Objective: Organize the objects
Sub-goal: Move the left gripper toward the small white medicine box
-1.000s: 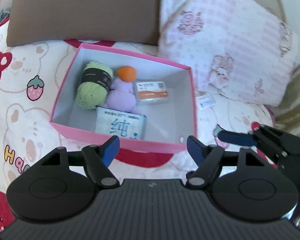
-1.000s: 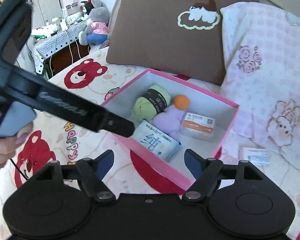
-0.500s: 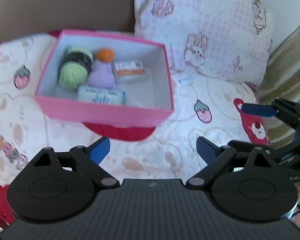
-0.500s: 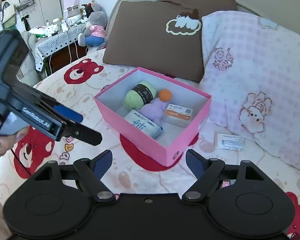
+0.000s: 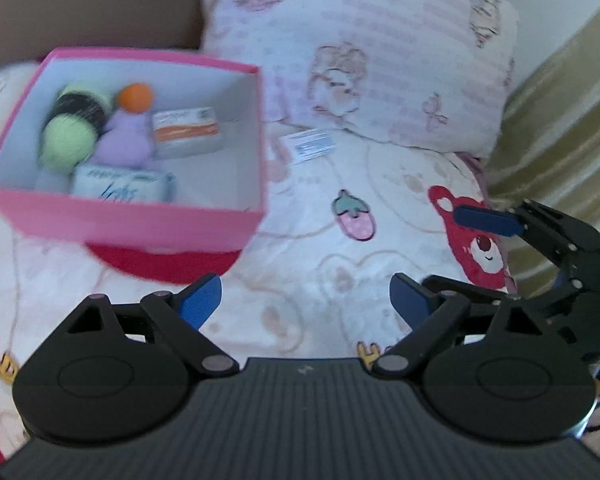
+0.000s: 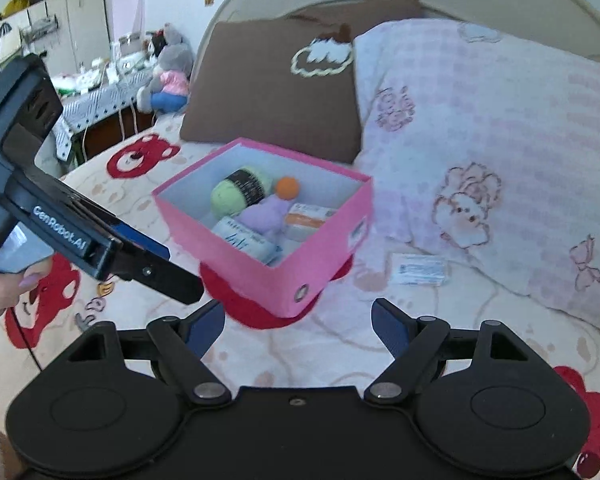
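Left wrist view: the left claw [image 5: 305, 300] hangs wide over the bedsheet [image 5: 320, 248] with nothing between its blue pads; its jaws are closing slightly. Up and to the left sits the pink box [image 5: 140, 224], blurred. Inside it lie a green yarn ball [image 5: 66, 142] with a dark band, an orange ball [image 5: 135, 97], a lilac plush [image 5: 126, 142], an orange-and-white packet [image 5: 186, 130] and a white tissue pack [image 5: 122, 188] against the near wall. A small white packet [image 5: 311, 145] lies on the sheet just right of the box, below the pink patterned pillow [image 5: 380, 52]. The right claw [image 5: 488, 220] shows at the right edge; how far its jaws stand apart cannot be told here.

Right wrist view: the right claw [image 6: 298, 328] is wide and empty above the sheet. The pink box [image 6: 260, 256] stands ahead, holding the same five things. The small white packet [image 6: 420, 270] lies to its right near the pink pillow [image 6: 480, 160]; a brown pillow [image 6: 272, 92] leans behind the box. A hand [image 6: 4, 284] holds the left claw's black body at the left. A stuffed toy [image 6: 168, 76] sits on a side table beyond the bed.
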Demonstrator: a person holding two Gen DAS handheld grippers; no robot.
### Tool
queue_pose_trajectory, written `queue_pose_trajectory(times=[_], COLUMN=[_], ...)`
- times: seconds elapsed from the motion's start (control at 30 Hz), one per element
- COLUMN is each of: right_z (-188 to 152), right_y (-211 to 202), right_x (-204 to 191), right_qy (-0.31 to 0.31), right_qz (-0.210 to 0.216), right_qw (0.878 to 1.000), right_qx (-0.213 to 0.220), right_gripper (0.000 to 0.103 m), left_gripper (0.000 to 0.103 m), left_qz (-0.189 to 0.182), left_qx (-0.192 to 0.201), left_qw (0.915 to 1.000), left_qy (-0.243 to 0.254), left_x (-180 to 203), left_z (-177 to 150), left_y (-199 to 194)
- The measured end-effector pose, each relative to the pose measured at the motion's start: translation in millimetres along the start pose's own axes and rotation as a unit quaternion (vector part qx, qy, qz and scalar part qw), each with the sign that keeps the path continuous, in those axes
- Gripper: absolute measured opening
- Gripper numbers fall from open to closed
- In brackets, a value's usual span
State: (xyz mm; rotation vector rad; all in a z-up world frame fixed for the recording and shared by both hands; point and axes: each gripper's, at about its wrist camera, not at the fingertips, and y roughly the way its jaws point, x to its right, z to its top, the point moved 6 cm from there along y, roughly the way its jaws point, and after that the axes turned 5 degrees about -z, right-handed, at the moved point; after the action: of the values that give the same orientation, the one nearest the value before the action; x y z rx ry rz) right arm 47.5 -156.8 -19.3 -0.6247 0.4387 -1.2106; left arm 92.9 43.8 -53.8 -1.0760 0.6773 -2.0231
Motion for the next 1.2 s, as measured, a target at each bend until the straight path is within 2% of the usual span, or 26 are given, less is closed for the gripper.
queue_pose_trajectory(times=[0.07, 0.2, 0.33, 0.4, 0.53, 0.67, 0.73, 0.8, 0.87, 1.0, 1.07, 1.2], right_z=[-6, -27, -46, -53, -57, -58, -59, -58, -55, -48, -46, -53], right_y=[1, 14, 27, 37, 53, 68, 78, 87, 98, 122, 134, 164], right_x=[14, 38, 62, 76, 96, 105, 103, 104, 106, 108, 109, 119], right_qy=[-0.005, -0.02, -0.016, -0.014, -0.004, 0.009, 0.0, 0.002, 0.004, -0.014, -0.017, 0.02], right_qz=[-0.012, -0.049, -0.059, -0.076, -0.081, -0.069, -0.057, -0.046, -0.046, -0.05, -0.051, -0.061], right_qw=[1.0, 0.998, 0.997, 0.996, 0.995, 0.995, 0.997, 0.997, 0.997, 0.997, 0.997, 0.997], right_qx=[0.02, 0.042, 0.05, 0.05, 0.063, 0.069, 0.055, 0.059, 0.059, 0.059, 0.059, 0.04], right_gripper=[0.084, 0.084, 0.084, 0.084, 0.084, 0.084, 0.084, 0.084, 0.084, 0.084, 0.084, 0.084], left_gripper=[0.091, 0.091, 0.091, 0.09, 0.091, 0.091, 0.091, 0.091, 0.09, 0.09, 0.09, 0.09], left_qz=[-0.002, -0.015, 0.009, 0.024, 0.048, 0.061, 0.067, 0.081, 0.103, 0.135, 0.138, 0.127], left_qx=[-0.013, -0.037, -0.04, -0.037, -0.02, -0.012, -0.011, -0.022, -0.034, -0.032, -0.028, -0.035], left_qw=[0.9999, 0.9984, 0.9983, 0.9985, 0.9982, 0.9974, 0.9968, 0.9957, 0.9935, 0.9891, 0.9885, 0.9912], left_qy=[0.004, -0.04, -0.042, -0.032, 0.03, 0.037, 0.041, 0.039, 0.036, 0.051, 0.055, 0.018], left_x=[13, 20, 27, 34, 63, 75, 74, 68, 61, 54, 52, 38], left_z=[2, 6, 13, 19, 31, 50, 62, 73, 82, 96, 102, 113], left_y=[13, 40, 66, 80, 100, 120, 133, 153, 173, 206, 218, 239])
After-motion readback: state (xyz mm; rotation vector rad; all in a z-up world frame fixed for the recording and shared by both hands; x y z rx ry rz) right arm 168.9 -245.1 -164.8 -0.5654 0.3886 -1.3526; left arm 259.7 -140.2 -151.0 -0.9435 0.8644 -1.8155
